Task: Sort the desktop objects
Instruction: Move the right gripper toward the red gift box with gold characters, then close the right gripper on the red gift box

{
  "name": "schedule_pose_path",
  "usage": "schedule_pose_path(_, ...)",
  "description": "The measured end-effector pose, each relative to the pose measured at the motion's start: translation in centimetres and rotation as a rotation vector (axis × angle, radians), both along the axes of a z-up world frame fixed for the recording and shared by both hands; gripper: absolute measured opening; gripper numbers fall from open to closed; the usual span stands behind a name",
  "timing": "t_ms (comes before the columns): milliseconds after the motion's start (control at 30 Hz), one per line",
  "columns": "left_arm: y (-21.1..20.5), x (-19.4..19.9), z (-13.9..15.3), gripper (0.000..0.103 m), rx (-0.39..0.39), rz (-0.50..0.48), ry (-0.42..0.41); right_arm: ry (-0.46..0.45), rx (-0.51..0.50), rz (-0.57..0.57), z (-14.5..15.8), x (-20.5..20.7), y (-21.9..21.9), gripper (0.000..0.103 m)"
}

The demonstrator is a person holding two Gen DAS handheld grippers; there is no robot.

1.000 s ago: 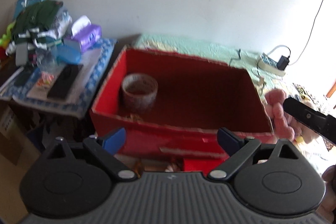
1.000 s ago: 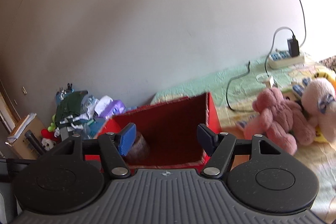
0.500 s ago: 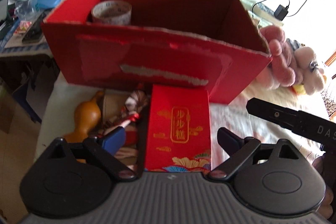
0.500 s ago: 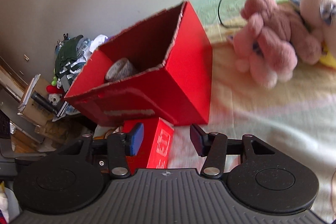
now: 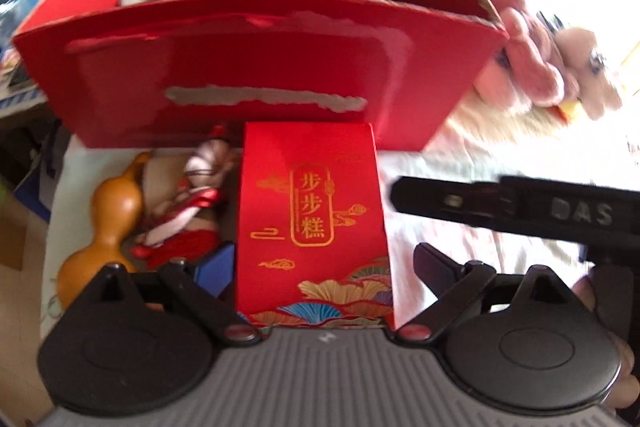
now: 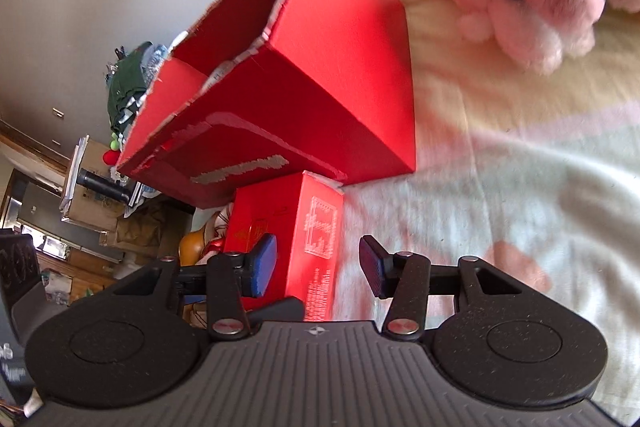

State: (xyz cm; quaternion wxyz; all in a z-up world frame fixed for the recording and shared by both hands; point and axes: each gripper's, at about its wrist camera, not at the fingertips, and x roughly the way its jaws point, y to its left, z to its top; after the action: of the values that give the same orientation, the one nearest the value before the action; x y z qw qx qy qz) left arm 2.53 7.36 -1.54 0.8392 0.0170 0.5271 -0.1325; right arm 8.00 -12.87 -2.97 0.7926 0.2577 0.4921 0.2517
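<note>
Standing before the big red carton [image 5: 248, 67], the small red box [image 5: 312, 211] lay between the fingers of the left gripper [image 5: 320, 267] (spread apart, not touching). The right gripper [image 6: 316, 263] was also spread apart beside it.

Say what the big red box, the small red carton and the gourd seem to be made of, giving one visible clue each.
Big box: probably glossy red coated cardboard; its rim is torn to a pale ragged edge.
Carton: likely thin printed card with gold foil-like lettering and crisp folded edges.
Gourd: smooth, amber, slightly shiny; a dried natural gourd or lacquered wood, hard to tell.
</note>
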Motion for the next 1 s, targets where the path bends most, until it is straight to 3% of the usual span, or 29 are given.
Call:
schedule_pose_path(167,-1.7,-0.4,-0.2,0.093,0.030,-0.115,-0.003,0.046,-0.001,-0.009,-0.6,0.4,0.1,0.051)
schedule_pose_path(333,-2.1,0.2,-0.6,0.094,0.037,-0.137,0.017,0.074,0.002,-0.027,-1.0,0.5,-0.8,0.053)
schedule_pose_path(467,-3.5,0.2,-0.8,0.093,0.044,-0.180,0.021,0.054,-0.009,-0.008,-0.4,0.3,-1.5,0.042)
schedule_pose_path(1000,-10.8,-2.1,0.4,0.089,0.012,-0.403,-0.030,0.004,-0.106,-0.142,1.1,-2.4,-9.1,0.042)
